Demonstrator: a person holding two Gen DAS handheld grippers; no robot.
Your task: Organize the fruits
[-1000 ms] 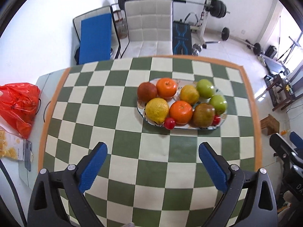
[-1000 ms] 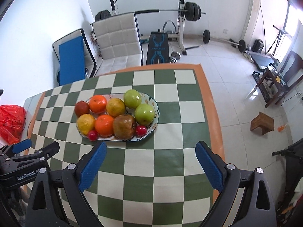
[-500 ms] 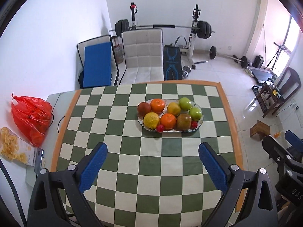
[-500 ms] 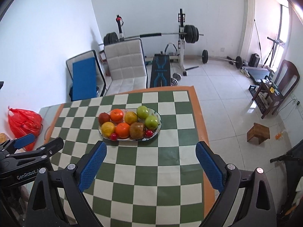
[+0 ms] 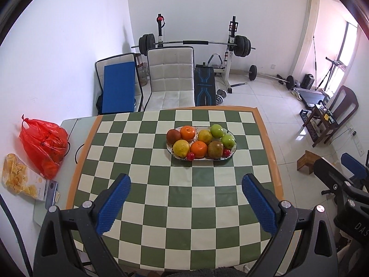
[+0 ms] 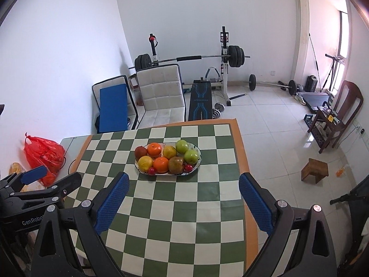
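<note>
An oval white plate (image 5: 233,151) (image 6: 198,161) stands on the far half of the green-and-white checkered table (image 5: 180,198) (image 6: 175,210). It holds several fruits: two oranges (image 5: 198,149), two green apples (image 5: 216,130), a lemon (image 5: 181,148), a brown pear-like fruit (image 5: 215,149), a dark red fruit (image 5: 173,136) and small red ones (image 5: 190,156). My left gripper (image 5: 186,198) is open and empty, high above the near half of the table. My right gripper (image 6: 183,196) is open and empty, also well back from the plate.
A red plastic bag (image 5: 43,146) and a snack packet (image 5: 20,177) lie on the grey side surface at the left. A white chair (image 5: 171,78), a blue board, a weight bench, a wooden stool (image 6: 314,170) and a dark chair stand beyond the table.
Both grippers have pulled up and back from the plate; the plate and fruits look much smaller and more of the room shows. The fruits have not moved.
</note>
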